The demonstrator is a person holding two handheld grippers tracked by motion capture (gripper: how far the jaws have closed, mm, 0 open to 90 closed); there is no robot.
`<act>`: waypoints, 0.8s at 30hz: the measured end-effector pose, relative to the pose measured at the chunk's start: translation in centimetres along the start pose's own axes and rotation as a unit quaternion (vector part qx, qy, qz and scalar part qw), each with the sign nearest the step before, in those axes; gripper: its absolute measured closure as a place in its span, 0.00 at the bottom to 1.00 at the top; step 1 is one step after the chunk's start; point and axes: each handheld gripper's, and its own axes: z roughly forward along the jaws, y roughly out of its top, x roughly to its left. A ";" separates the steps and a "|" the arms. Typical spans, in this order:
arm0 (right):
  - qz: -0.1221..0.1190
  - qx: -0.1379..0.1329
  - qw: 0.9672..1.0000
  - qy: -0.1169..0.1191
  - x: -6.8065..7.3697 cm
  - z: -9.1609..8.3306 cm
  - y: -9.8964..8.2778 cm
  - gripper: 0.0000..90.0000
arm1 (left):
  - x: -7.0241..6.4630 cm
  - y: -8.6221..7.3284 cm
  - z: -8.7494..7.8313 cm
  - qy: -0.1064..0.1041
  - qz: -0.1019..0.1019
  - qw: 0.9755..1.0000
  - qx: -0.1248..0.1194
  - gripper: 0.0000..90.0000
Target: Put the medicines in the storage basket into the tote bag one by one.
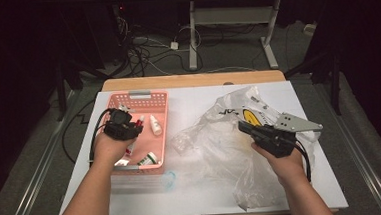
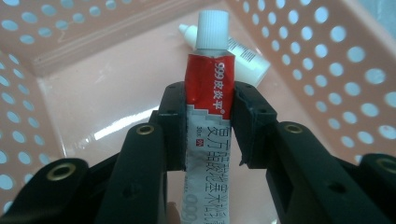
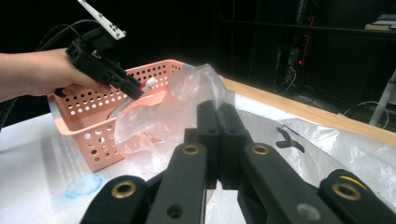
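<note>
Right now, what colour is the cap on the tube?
White. The cap tops the red-and-white tube, clearest in the left gripper view.

Overhead and both tongs-mounted close views, all sharing the pink basket (image 1: pixel 137 98).

Cables (image 1: pixel 145 50) sprawl on the floor at the top, between grey desk legs (image 1: pixel 192 35); small blue smudge (image 1: pixel 169 179) on the bench, lower middle.
</note>
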 end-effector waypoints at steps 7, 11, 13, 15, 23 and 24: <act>0.000 -0.002 1.000 0.001 0.1 -0.1 0.1 1.00 | -0.6 -0.5 -0.9 -0.015 0.008 0.999 -0.028 0.73; -0.002 -0.003 1.000 0.001 0.1 -0.1 0.1 1.00 | -1.1 -0.6 -1.7 -0.014 0.016 0.999 -0.046 0.73; -0.002 -0.005 1.000 0.002 0.1 -0.2 0.2 1.00 | -1.3 -0.8 -2.1 -0.012 0.019 0.998 -0.058 0.73; -0.002 -0.007 1.000 0.001 0.1 -0.3 0.2 1.00 | -1.6 -1.0 -2.4 -0.013 0.020 0.997 -0.071 0.73; -0.003 -0.009 1.000 0.003 0.1 -0.3 0.4 1.00 | -2.2 -2.2 -3.2 -0.024 0.018 0.994 -0.104 0.73; -0.003 -0.009 1.000 0.003 0.1 -0.3 0.4 1.00 | -2.2 -2.3 -3.3 -0.023 0.017 0.994 -0.108 0.73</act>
